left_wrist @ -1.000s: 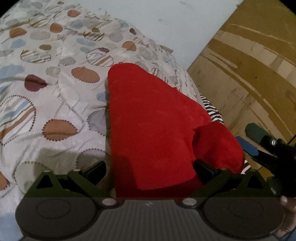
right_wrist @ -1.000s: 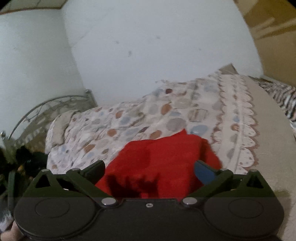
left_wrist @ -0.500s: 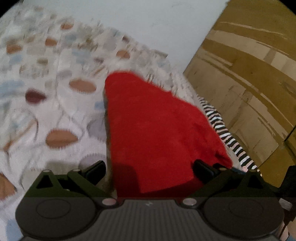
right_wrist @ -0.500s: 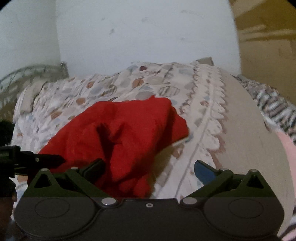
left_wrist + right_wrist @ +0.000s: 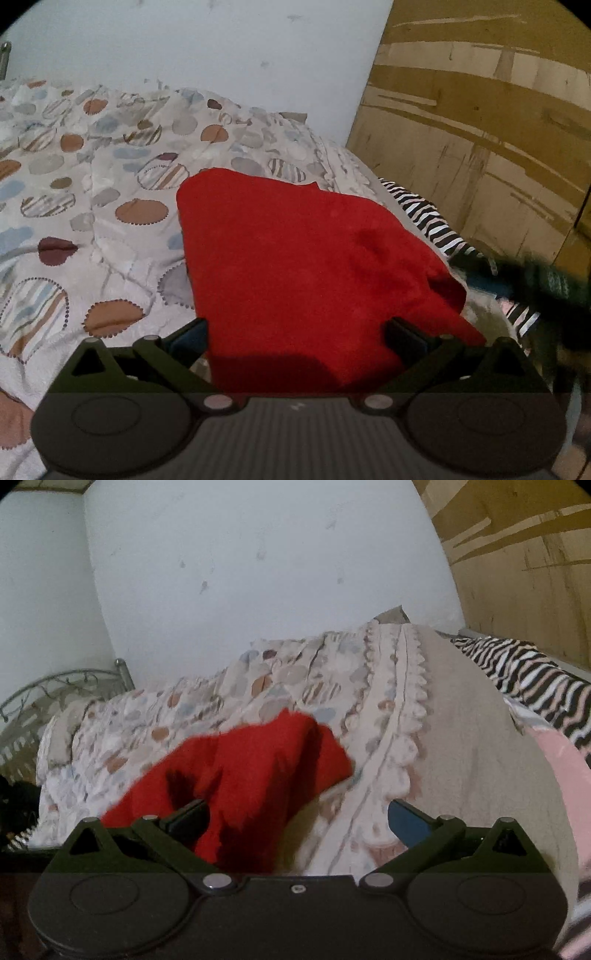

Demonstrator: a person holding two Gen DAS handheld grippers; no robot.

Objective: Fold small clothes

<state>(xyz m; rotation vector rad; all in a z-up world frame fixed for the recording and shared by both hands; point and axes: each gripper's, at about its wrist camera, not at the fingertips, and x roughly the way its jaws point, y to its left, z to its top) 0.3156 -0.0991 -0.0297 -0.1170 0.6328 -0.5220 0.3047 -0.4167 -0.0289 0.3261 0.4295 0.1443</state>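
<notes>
A red garment (image 5: 303,266) lies folded on the bed's patterned bedspread (image 5: 92,192). My left gripper (image 5: 295,334) is open, its fingers wide apart over the garment's near edge, holding nothing. In the right wrist view the red garment (image 5: 251,771) lies ahead and to the left, bunched with a raised fold. My right gripper (image 5: 297,816) is open and empty; its left finger is over the garment's near edge, its right finger over bare bedspread (image 5: 388,738).
A zebra-striped cloth (image 5: 428,218) lies at the bed's right edge, also in the right wrist view (image 5: 524,672), with a pink cloth (image 5: 565,768) beside it. A wooden panel (image 5: 480,147) stands right, a white wall (image 5: 258,572) behind, a metal bed frame (image 5: 55,686) far left.
The right gripper let go of the garment's corner and drew back to the right. The fold it held has dropped onto the garment. The left view has tilted up.
</notes>
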